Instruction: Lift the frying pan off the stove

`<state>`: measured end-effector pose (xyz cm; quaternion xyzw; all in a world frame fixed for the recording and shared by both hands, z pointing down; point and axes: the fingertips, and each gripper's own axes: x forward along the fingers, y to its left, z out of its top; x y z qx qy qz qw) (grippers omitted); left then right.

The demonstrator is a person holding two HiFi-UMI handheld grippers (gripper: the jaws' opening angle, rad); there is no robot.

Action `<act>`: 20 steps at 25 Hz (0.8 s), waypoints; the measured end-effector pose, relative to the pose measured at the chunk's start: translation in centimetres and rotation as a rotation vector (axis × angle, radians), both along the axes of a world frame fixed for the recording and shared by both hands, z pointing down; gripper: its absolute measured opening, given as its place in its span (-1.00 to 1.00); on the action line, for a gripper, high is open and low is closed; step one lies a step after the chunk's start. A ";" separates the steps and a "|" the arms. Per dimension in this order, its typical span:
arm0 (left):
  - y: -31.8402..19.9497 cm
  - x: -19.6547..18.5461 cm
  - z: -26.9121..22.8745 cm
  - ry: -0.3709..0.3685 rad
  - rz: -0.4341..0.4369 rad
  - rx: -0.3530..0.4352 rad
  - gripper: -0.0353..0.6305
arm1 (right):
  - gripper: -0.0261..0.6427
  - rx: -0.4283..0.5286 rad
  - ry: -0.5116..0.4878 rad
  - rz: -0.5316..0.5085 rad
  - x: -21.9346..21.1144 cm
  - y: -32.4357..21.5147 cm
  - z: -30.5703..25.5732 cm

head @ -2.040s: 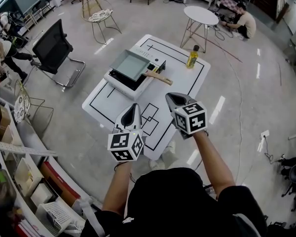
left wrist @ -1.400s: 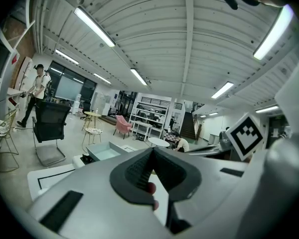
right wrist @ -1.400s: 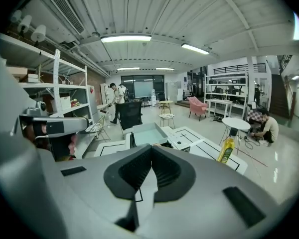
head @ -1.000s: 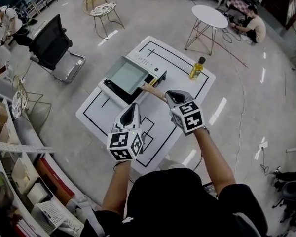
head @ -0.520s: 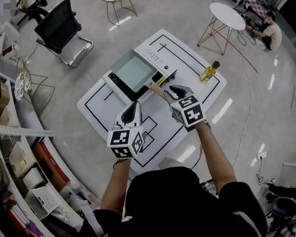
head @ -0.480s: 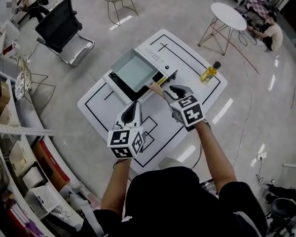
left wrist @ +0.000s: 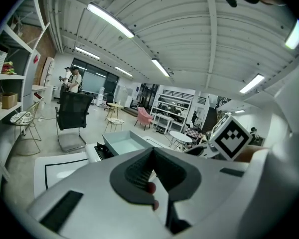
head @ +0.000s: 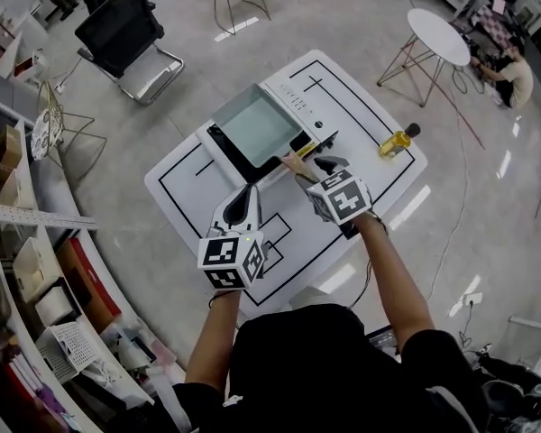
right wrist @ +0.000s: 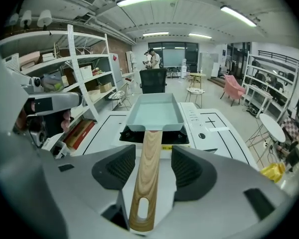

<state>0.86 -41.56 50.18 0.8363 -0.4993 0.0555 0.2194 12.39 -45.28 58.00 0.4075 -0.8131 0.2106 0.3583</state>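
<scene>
A rectangular pale-green frying pan (head: 260,129) sits on the black-topped stove (head: 224,147) on the white table. Its wooden handle (right wrist: 145,173) points toward me and lies between the fingers of my right gripper (right wrist: 148,169). Those jaws are opening, with a gap showing on each side of the handle, so the pads do not press it. In the head view the right gripper (head: 327,164) hovers over the handle's end. My left gripper (head: 248,198) hangs above the table's near half, well short of the stove. Its fingers (left wrist: 139,171) are shut with nothing between them.
A yellow oil bottle (head: 397,141) lies on the table's right corner. The white table (head: 185,192) carries black outline markings. A black office chair (head: 126,30) and a round white side table (head: 442,34) stand beyond it, and shelving (head: 18,242) runs along the left.
My right gripper has moved forward over the pan's handle and its fingers now stand on both sides of it. The left gripper has hardly moved.
</scene>
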 end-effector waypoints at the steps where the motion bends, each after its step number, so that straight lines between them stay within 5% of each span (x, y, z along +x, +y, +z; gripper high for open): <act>1: -0.1 -0.1 0.1 0.001 -0.008 -0.002 -0.87 | -0.31 -0.015 0.011 -0.010 -0.1 -0.2 0.4; 18: -1.6 -3.8 1.0 -0.016 -0.121 -0.019 -0.87 | -0.30 -0.314 0.111 -0.072 -2.3 0.1 6.9; 20: -1.6 -4.0 1.2 -0.015 -0.124 -0.023 -0.87 | -0.43 -0.323 0.117 -0.082 -2.5 0.2 7.3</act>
